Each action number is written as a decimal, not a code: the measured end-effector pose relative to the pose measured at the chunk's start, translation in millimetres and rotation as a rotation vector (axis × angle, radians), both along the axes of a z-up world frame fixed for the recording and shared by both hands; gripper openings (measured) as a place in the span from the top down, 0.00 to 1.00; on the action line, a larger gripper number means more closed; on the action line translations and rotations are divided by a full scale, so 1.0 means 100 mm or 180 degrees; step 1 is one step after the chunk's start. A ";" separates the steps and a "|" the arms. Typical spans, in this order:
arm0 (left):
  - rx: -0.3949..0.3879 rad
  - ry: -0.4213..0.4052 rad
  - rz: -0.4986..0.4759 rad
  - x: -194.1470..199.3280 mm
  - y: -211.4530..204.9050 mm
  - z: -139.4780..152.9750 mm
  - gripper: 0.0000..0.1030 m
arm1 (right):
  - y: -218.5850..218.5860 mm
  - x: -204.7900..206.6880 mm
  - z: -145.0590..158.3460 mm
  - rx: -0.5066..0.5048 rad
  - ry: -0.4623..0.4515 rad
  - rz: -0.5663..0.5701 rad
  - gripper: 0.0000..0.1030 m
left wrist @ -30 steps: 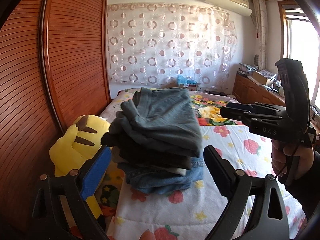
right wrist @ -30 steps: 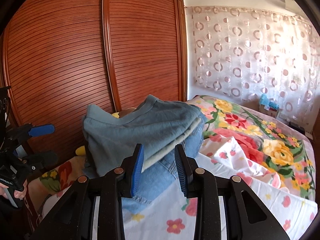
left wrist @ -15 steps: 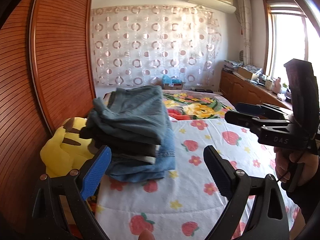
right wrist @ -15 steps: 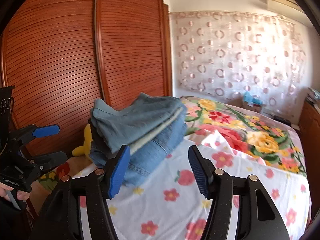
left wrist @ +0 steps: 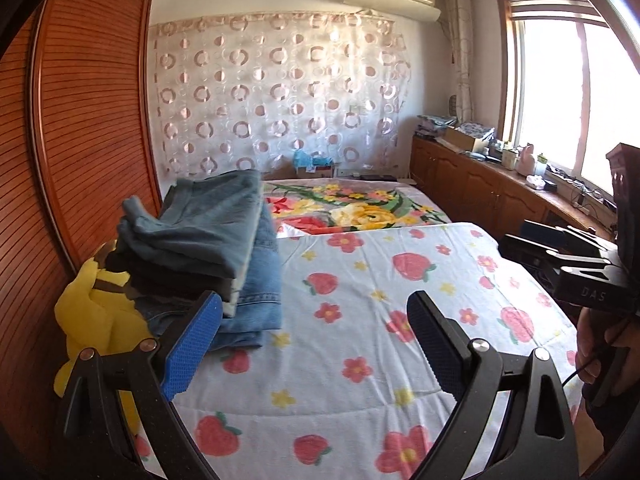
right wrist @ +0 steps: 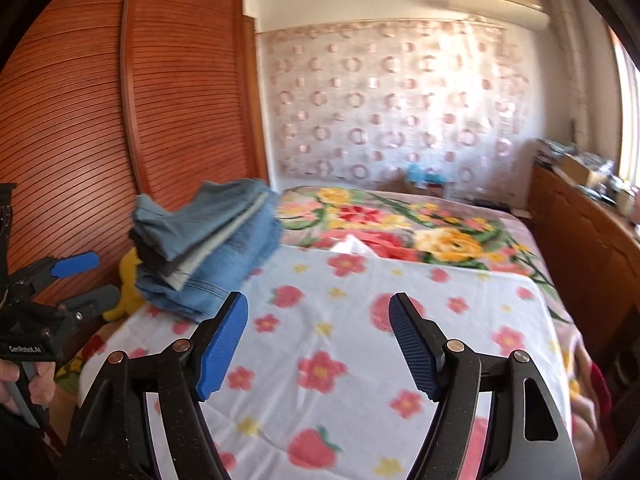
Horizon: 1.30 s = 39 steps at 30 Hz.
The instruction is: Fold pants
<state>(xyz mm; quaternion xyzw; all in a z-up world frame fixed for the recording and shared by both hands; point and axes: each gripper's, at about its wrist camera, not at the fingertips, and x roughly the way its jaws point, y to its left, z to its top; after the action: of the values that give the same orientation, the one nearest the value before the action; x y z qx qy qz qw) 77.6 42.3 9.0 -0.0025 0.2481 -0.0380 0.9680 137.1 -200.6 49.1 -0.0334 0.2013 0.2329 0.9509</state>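
Observation:
A stack of folded pants (left wrist: 216, 248) lies at the far left of the bed, a grey-blue pair on top, dark ones between, blue jeans at the bottom; it also shows in the right wrist view (right wrist: 208, 252). My left gripper (left wrist: 314, 308) is open and empty, above the strawberry-print sheet (left wrist: 360, 300), to the right of the stack. My right gripper (right wrist: 318, 312) is open and empty, back from the stack. Each gripper shows in the other's view: the right one (left wrist: 532, 246), the left one (right wrist: 86, 278).
A yellow plush toy (left wrist: 96, 312) sits left of the stack against the slatted wooden wardrobe (left wrist: 80, 140). A floral blanket (left wrist: 360, 208) covers the far bed. A wooden cabinet (left wrist: 480, 188) with clutter runs under the window at right.
Both grippers have pulled back and swung right, away from the stack. The right gripper opened from nearly shut to wide open. The stack stays put.

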 end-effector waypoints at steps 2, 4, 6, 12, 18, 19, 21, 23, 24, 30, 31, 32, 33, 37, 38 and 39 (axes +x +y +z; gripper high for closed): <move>-0.0011 0.0014 -0.0042 -0.01 -0.07 0.00 0.09 | -0.08 -0.08 0.00 0.0050 0.0014 -0.0129 0.27; 0.0002 0.0015 -0.0068 -0.01 -0.15 0.01 0.09 | -0.14 -0.16 0.02 0.0096 0.0021 -0.0232 0.27; 0.0031 0.0011 -0.0094 -0.02 -0.23 0.04 0.09 | -0.17 -0.25 0.05 0.0121 -0.0013 -0.0323 0.27; 0.0051 -0.0053 -0.0099 -0.05 -0.33 0.17 0.09 | -0.12 -0.51 0.10 0.0154 -0.0124 -0.0562 0.27; 0.0038 -0.0134 -0.0066 -0.08 -0.37 0.31 0.09 | -0.02 -0.74 0.10 0.0184 -0.0257 -0.0654 0.27; 0.0028 -0.0144 -0.0069 -0.09 -0.37 0.33 0.09 | 0.02 -0.77 0.11 0.0184 -0.0274 -0.0663 0.27; 0.0013 -0.0167 -0.0058 -0.10 -0.37 0.36 0.09 | 0.01 -0.80 0.05 0.0184 -0.0276 -0.0676 0.27; 0.0007 -0.0188 -0.0042 -0.11 -0.36 0.37 0.09 | 0.00 -0.84 0.01 0.0190 -0.0286 -0.0681 0.27; 0.0005 -0.0197 -0.0036 -0.11 -0.35 0.37 0.09 | 0.01 -0.84 0.00 0.0189 -0.0293 -0.0690 0.27; 0.0008 -0.0202 -0.0017 -0.12 -0.34 0.37 0.09 | -0.06 -0.89 -0.07 0.0195 -0.0306 -0.0707 0.27; 0.0011 -0.0203 -0.0015 -0.12 -0.34 0.37 0.09 | -0.04 -0.90 -0.07 0.0194 -0.0308 -0.0710 0.27; 0.0015 -0.0202 -0.0012 -0.12 -0.34 0.36 0.09 | -0.09 -0.89 -0.06 0.0197 -0.0310 -0.0707 0.27; 0.0014 -0.0202 -0.0015 -0.12 -0.34 0.36 0.09 | -0.11 -0.89 -0.06 0.0199 -0.0312 -0.0707 0.27; 0.0008 -0.0205 -0.0009 -0.12 -0.33 0.36 0.09 | -0.13 -0.87 -0.05 0.0205 -0.0309 -0.0711 0.27; 0.0010 -0.0205 -0.0007 -0.12 -0.34 0.36 0.09 | -0.13 -0.87 -0.05 0.0203 -0.0312 -0.0709 0.27; 0.0011 -0.0205 -0.0004 -0.12 -0.33 0.35 0.09 | -0.14 -0.87 -0.05 0.0204 -0.0314 -0.0707 0.27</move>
<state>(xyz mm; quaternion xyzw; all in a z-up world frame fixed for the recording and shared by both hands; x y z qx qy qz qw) 65.8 9.2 44.5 0.0005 0.2169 -0.0382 0.9754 50.0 -214.2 44.5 0.0081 0.1493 0.1304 0.9801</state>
